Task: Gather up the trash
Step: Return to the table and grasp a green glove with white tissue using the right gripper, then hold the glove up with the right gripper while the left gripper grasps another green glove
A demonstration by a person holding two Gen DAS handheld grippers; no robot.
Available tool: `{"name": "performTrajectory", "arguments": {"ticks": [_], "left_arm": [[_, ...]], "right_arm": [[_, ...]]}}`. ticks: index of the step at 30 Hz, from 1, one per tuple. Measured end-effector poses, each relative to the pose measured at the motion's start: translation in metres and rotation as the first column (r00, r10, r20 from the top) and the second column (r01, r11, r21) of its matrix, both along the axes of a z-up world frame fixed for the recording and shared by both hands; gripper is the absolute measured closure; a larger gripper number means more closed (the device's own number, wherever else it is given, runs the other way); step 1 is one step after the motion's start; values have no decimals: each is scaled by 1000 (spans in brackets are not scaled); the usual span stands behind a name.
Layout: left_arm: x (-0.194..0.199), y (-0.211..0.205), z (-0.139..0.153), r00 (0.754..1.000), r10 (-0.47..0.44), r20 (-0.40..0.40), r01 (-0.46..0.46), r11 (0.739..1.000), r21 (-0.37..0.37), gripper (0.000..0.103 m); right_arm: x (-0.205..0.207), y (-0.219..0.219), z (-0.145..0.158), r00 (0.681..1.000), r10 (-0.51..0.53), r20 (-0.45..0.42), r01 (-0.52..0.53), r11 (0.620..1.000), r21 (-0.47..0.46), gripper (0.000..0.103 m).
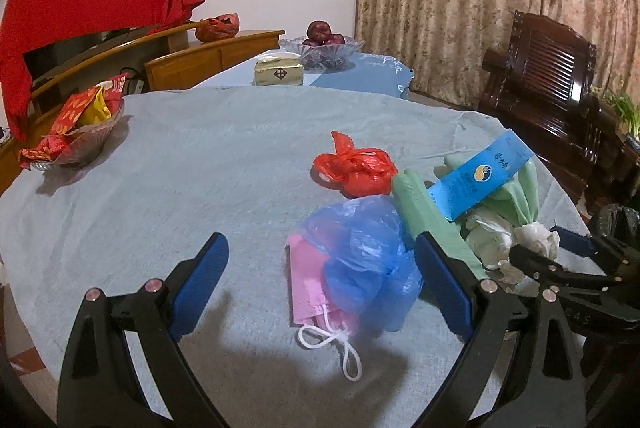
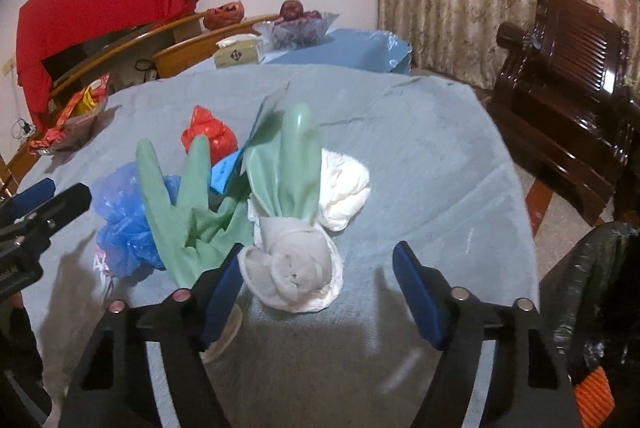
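Observation:
A heap of trash lies on the grey-clothed round table (image 1: 200, 155). My left gripper (image 1: 320, 242) is open, with a crumpled blue plastic bag (image 1: 360, 260) and a pink mask (image 1: 310, 288) between its fingers, neither pinched. Beyond them are a knotted red bag (image 1: 354, 171), green rubber gloves (image 1: 432, 216) and a blue carton (image 1: 480, 175). My right gripper (image 2: 318, 250) is open around a rolled grey-white wad (image 2: 292, 268) at the cuff of a green glove (image 2: 288, 163). Its left pad is close to the wad and its right pad stands apart. A white crumpled bag (image 2: 344, 187) lies behind.
A glass bowl of snack packets (image 1: 76, 139) stands at the table's far left. A tissue box (image 1: 279, 73) and a fruit bowl (image 1: 320, 47) sit on a second table behind. A dark wooden chair (image 2: 568, 75) and a black trash bag (image 2: 592, 288) are at the right.

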State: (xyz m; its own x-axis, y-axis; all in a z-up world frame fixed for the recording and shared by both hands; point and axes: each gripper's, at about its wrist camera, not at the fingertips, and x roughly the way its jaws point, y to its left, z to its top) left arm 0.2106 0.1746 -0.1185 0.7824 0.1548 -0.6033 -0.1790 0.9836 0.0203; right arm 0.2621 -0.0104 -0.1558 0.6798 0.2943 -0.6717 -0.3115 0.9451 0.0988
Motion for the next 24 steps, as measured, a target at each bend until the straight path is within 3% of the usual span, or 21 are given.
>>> {"name": "performTrajectory", "arguments": {"ticks": [5, 8, 15, 24], "left_arm": [[1, 0, -2, 1000, -8, 0, 8, 1000, -5, 12], [2, -5, -4, 1000, -20, -1, 20, 1000, -7, 12], [1, -20, -1, 999, -50, 5, 50, 999, -11, 12], [3, -50, -4, 994, -110, -10, 109, 994, -27, 22]], "right_arm": [[4, 1, -5, 998, 39, -40, -38, 999, 17, 65], [1, 2, -4, 998, 52, -37, -51, 998, 21, 74], [-13, -9, 5, 998, 51, -25, -49, 998, 50, 76], [-28, -33, 21, 1000, -3, -7, 3, 997, 81, 77]]}}
